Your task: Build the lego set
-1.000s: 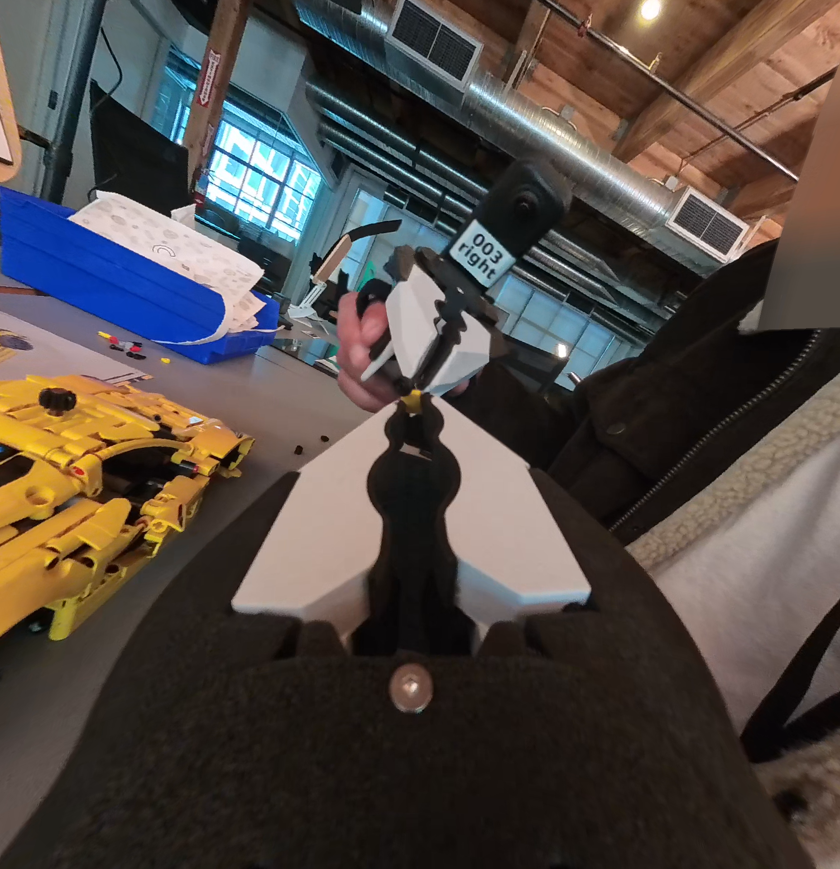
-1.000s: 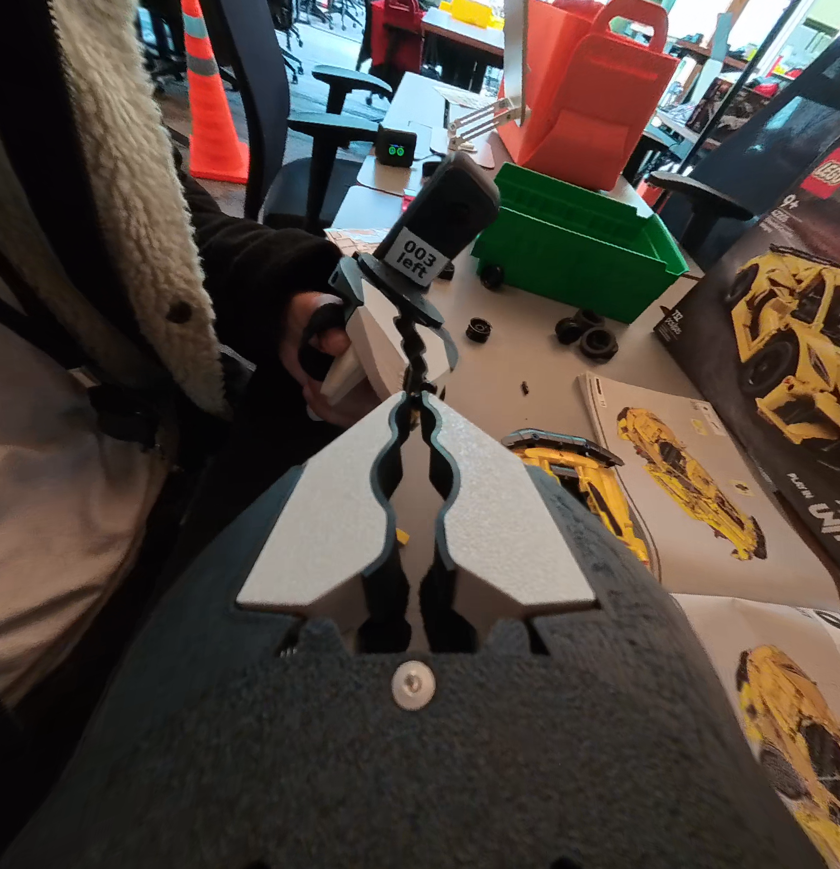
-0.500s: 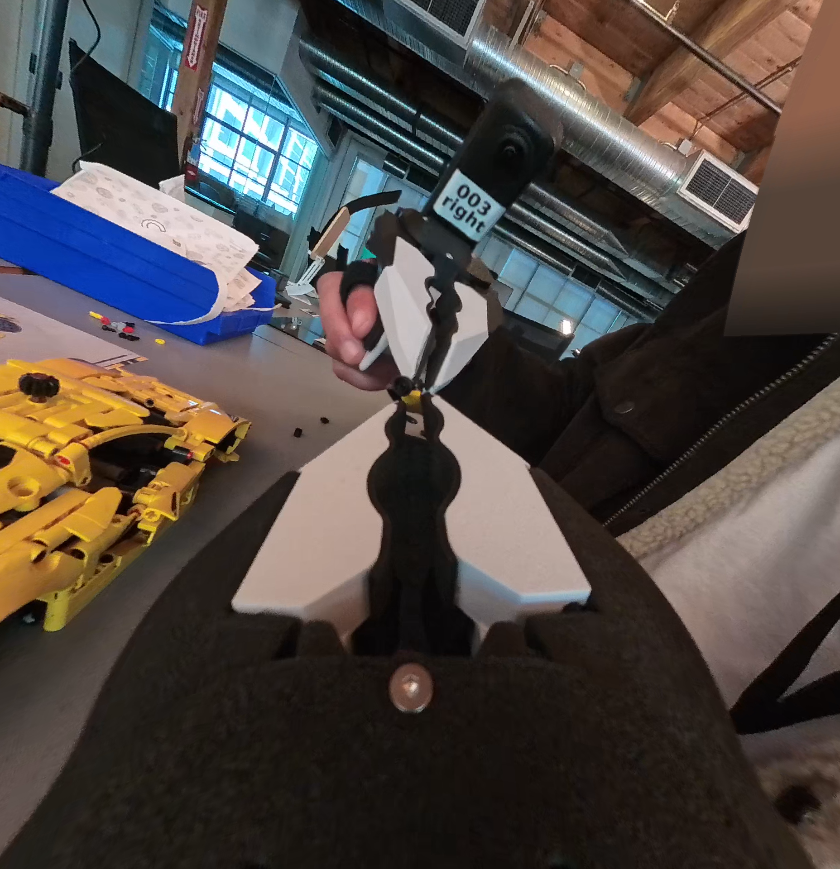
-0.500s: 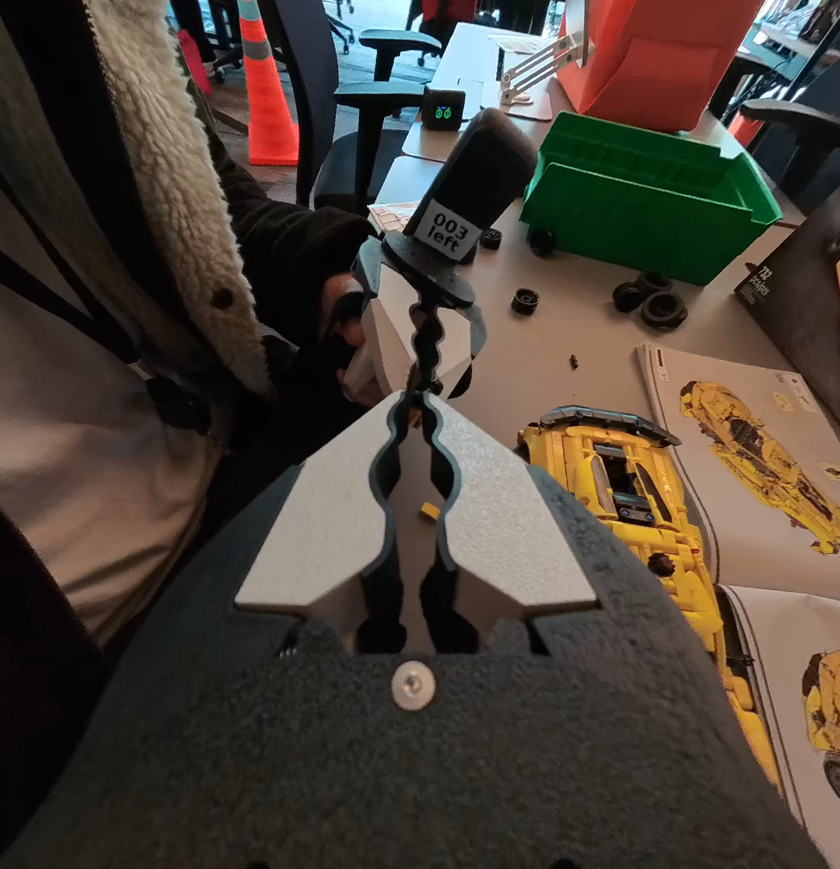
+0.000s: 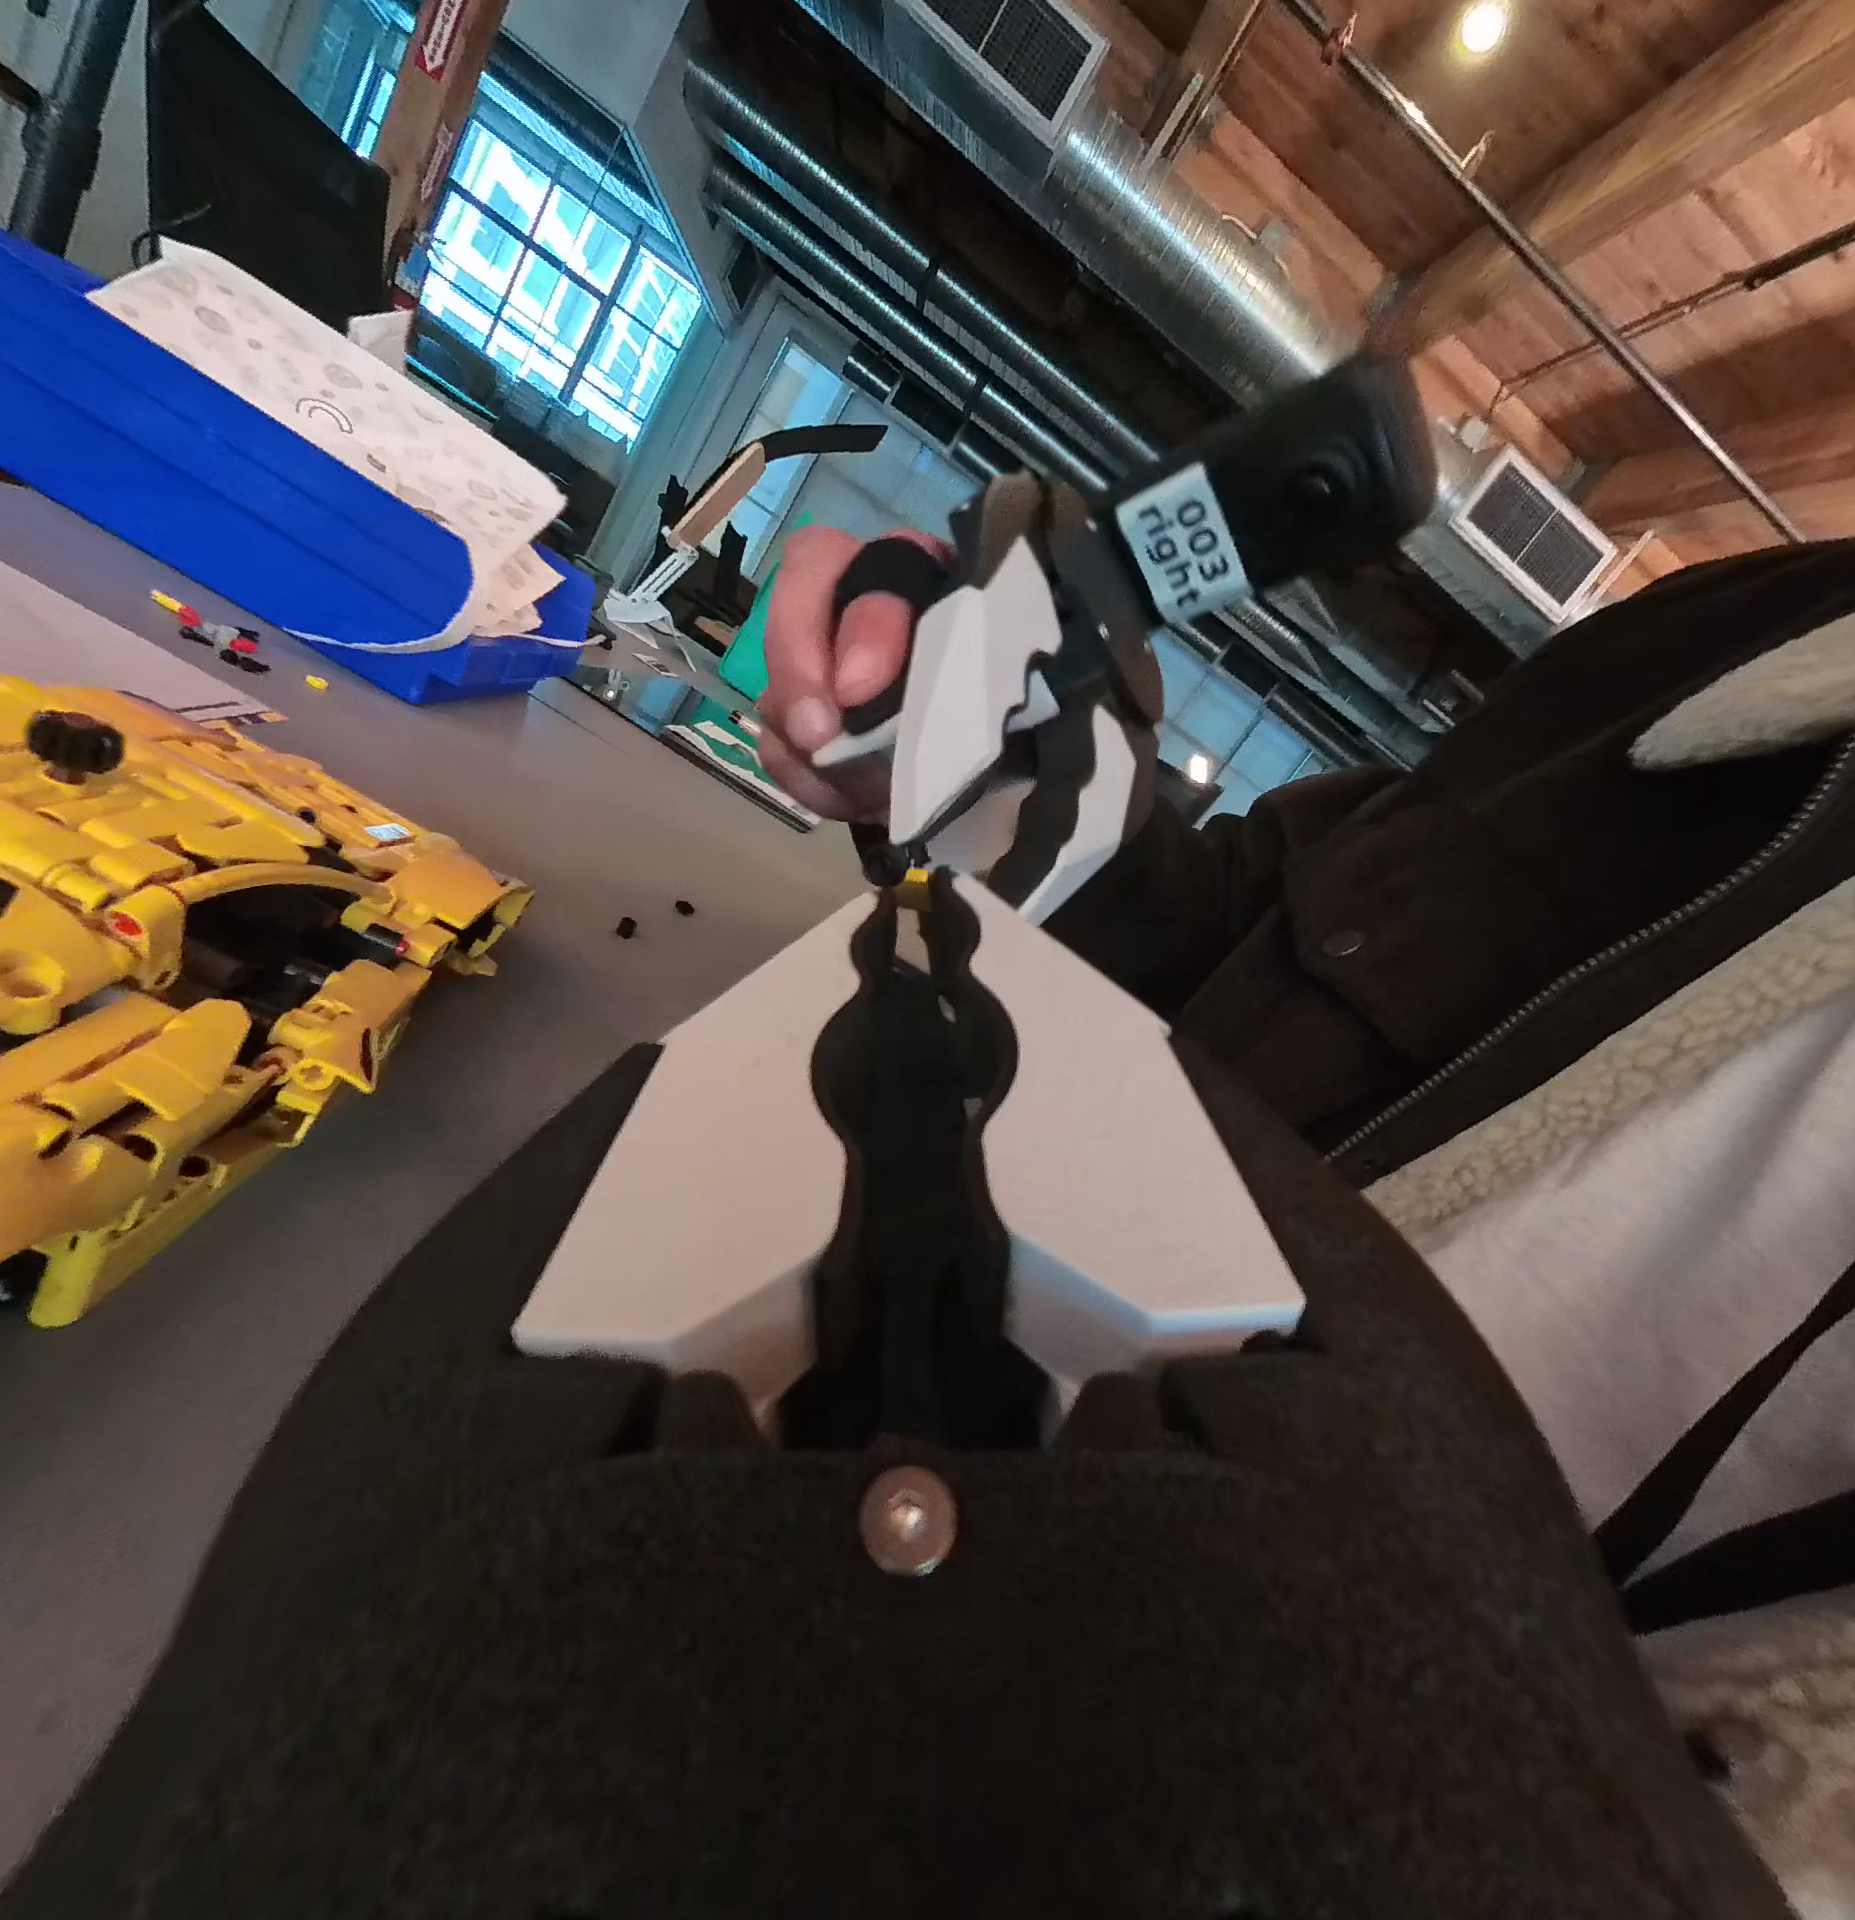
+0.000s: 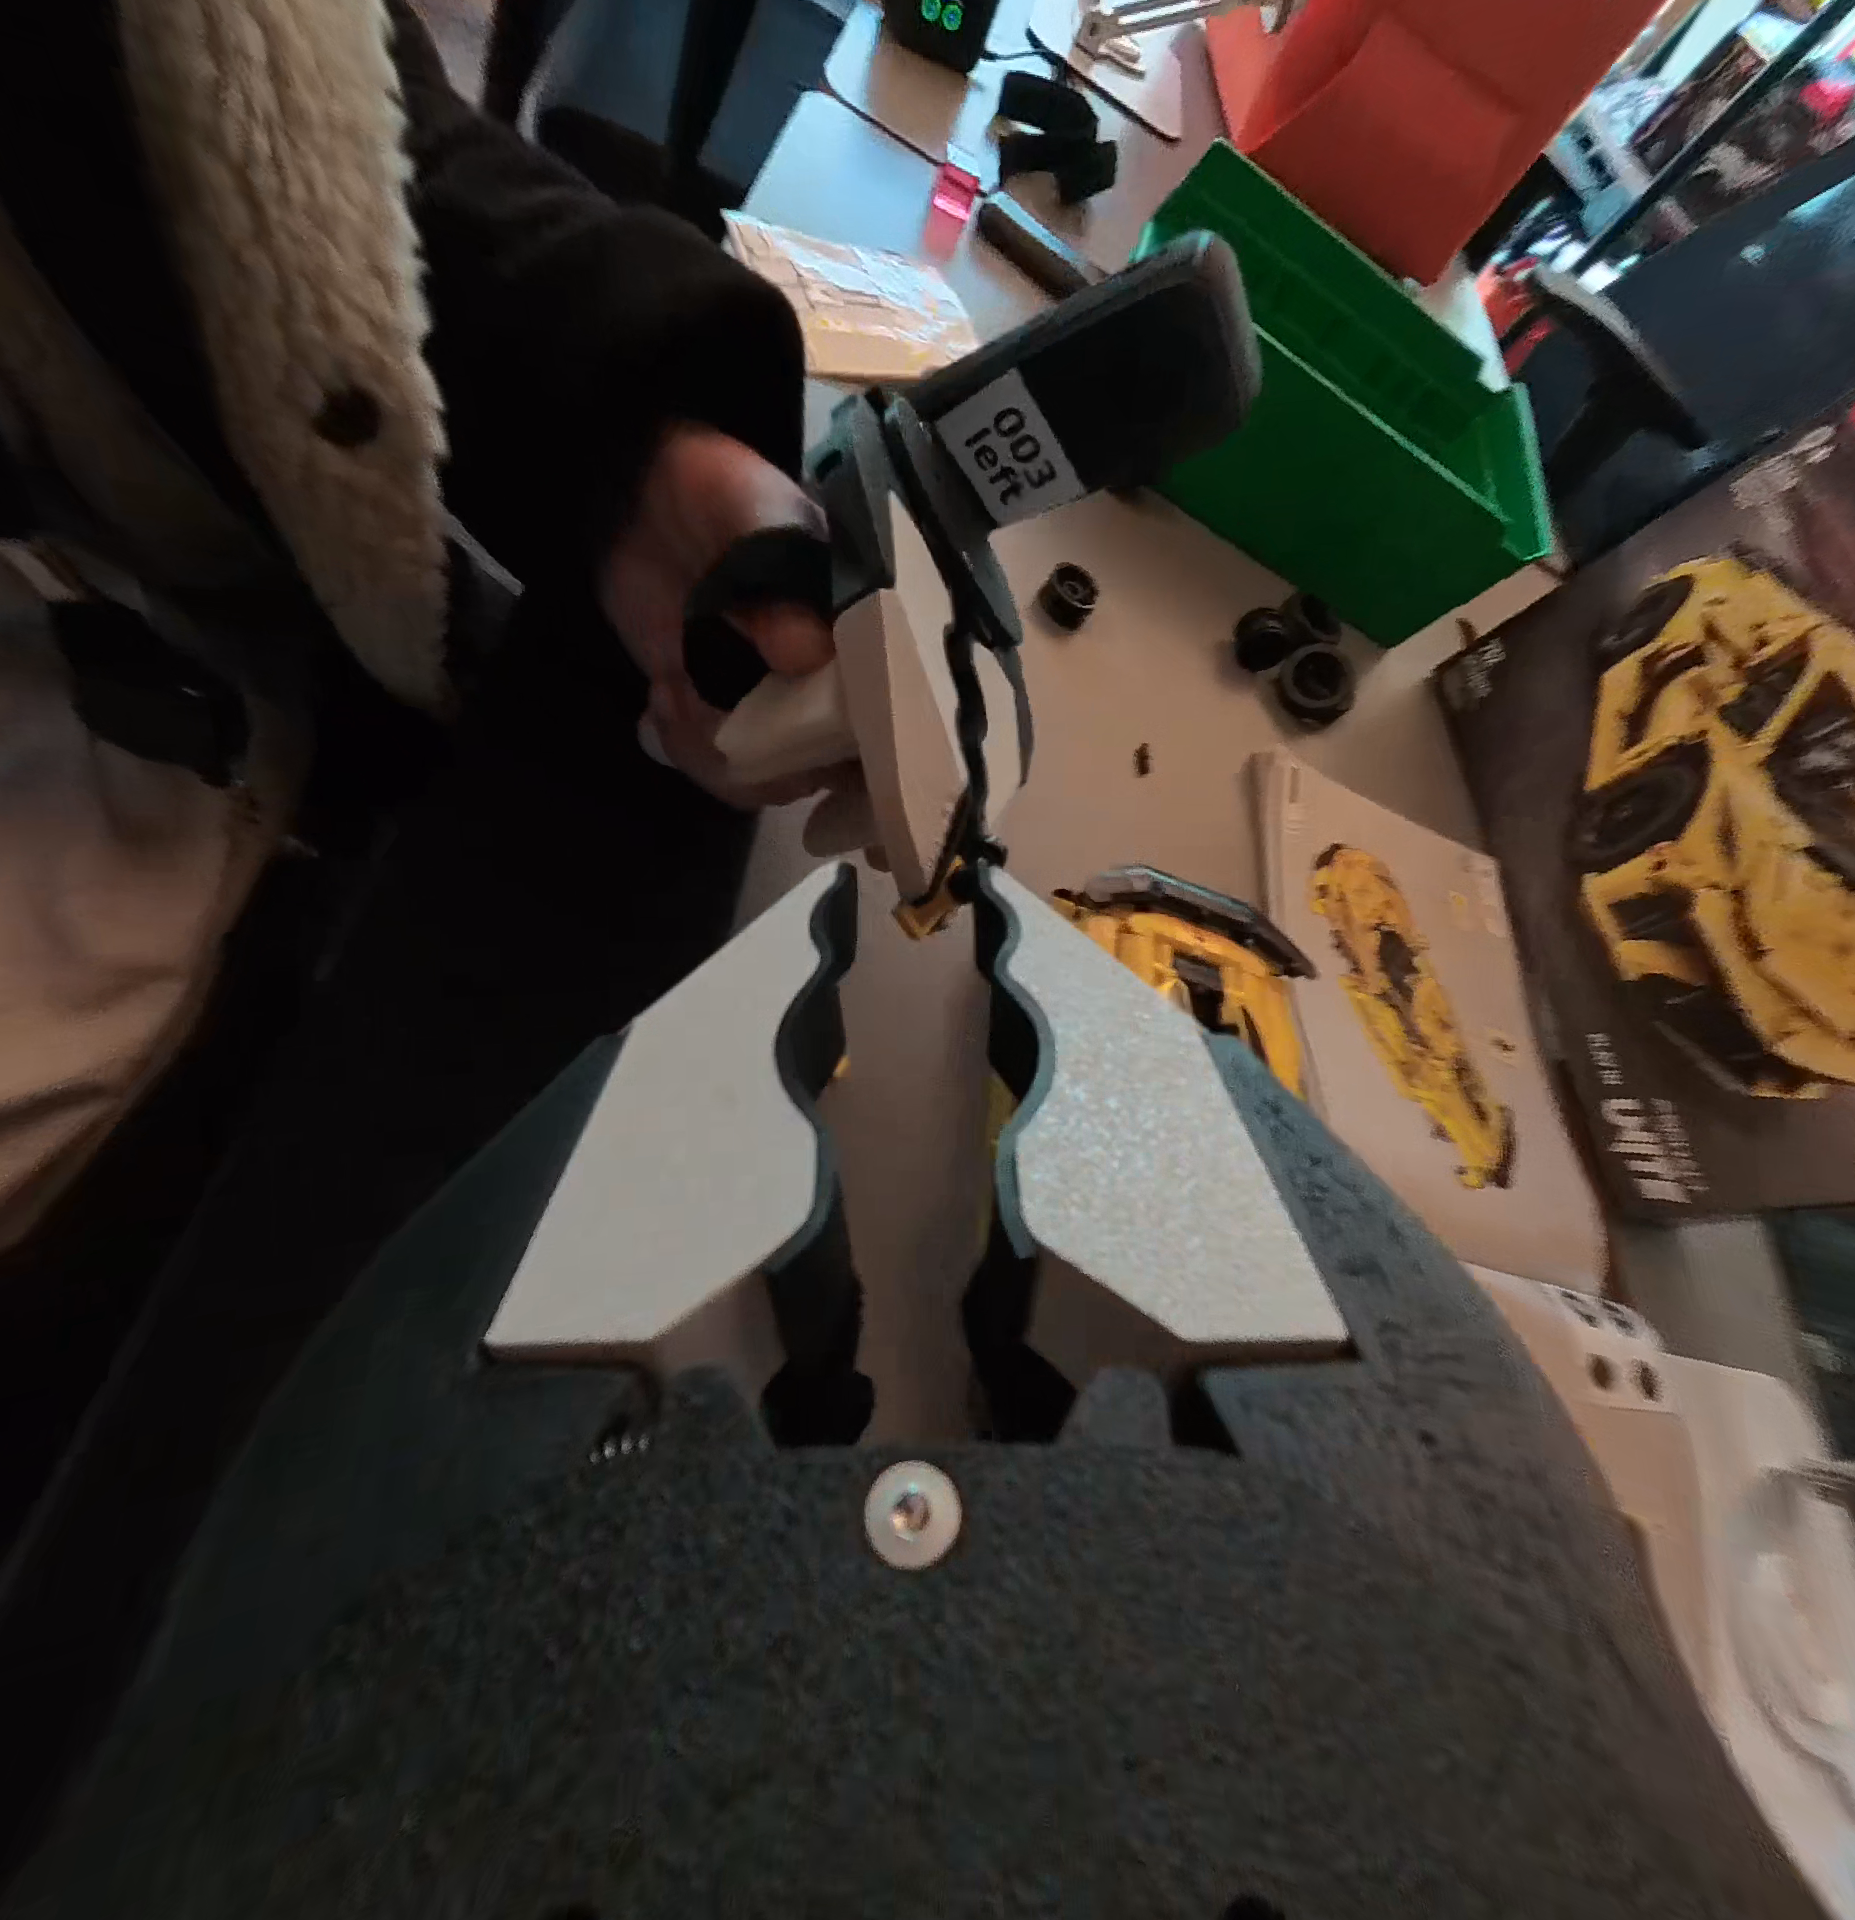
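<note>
Grippers met tip to tip above table (image 5: 611, 790): left gripper (image 5: 910, 902) pinched shut on yellow piece (image 5: 915, 879), right gripper (image 6: 918, 894) spread open. Risked dropping piece through misaligned handover; car (image 5: 175, 935) lay left.

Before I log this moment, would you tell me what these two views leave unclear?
- Small yellow piece: left wrist view, too small between the meeting gripper tips to tell its shape.
- Yellow car model: left wrist view, cut off by the left edge; in the right wrist view, mostly hidden behind the right gripper.
- Green bin: right wrist view, contents hidden by its wall.
- Loose black bits: left wrist view, too small.
</note>
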A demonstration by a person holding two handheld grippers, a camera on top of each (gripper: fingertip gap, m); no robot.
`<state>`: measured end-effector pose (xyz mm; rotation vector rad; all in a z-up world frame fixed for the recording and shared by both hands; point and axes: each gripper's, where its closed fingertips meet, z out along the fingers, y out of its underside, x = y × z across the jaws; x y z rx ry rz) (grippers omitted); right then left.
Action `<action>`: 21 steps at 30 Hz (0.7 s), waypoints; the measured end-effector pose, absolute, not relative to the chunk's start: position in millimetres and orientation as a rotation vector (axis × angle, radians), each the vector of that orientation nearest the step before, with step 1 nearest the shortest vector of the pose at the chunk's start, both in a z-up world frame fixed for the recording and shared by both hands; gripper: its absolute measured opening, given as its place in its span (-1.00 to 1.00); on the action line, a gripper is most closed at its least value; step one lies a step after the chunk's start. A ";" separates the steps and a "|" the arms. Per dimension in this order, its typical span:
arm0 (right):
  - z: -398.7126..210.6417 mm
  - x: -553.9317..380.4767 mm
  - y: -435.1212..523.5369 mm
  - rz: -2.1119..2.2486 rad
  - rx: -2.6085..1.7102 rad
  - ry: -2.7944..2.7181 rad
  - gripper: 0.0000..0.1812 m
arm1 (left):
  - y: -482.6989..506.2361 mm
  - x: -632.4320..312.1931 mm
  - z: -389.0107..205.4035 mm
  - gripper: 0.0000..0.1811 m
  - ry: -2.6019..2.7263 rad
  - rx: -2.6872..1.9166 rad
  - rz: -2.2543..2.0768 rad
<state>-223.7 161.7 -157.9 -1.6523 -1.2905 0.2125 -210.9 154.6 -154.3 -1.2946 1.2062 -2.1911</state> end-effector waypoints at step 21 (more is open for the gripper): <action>-161.1 -221.8 179.3 0.070 -1.567 -1.068 -0.88 | 165.9 -210.2 -156.2 -0.94 1.080 -1.396 -2.354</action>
